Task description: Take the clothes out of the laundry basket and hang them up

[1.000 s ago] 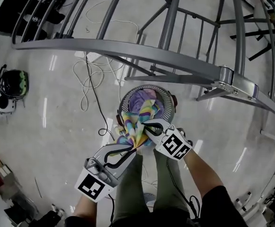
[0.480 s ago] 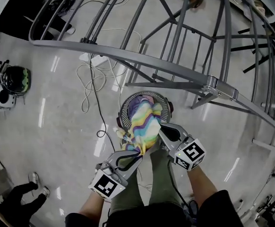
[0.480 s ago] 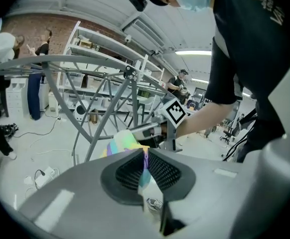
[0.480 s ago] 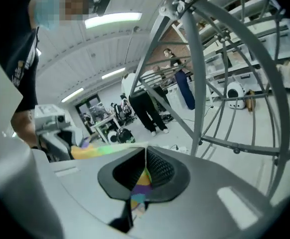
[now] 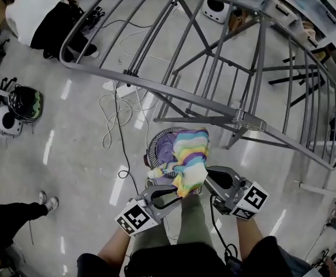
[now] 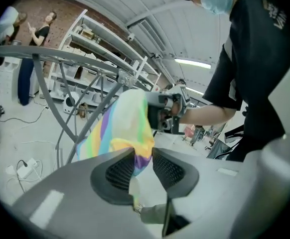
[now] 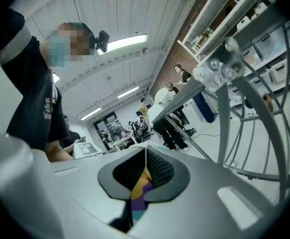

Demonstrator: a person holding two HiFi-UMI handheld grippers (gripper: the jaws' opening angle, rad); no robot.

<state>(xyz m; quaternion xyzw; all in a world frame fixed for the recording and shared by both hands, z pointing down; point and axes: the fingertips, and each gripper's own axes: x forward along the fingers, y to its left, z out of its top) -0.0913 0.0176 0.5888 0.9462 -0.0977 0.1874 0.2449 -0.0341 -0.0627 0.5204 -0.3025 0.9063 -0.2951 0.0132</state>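
Both claws point near level: right claw (image 5: 207,174) clamps striped cloth (image 5: 191,154); left claw (image 5: 176,191) just opening around it.

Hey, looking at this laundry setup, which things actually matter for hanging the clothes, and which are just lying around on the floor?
For the job:
rainbow-striped garment
laundry basket beneath it
grey drying rack

Just lying about:
white cable loops
power strip
black-and-green round object at the left edge
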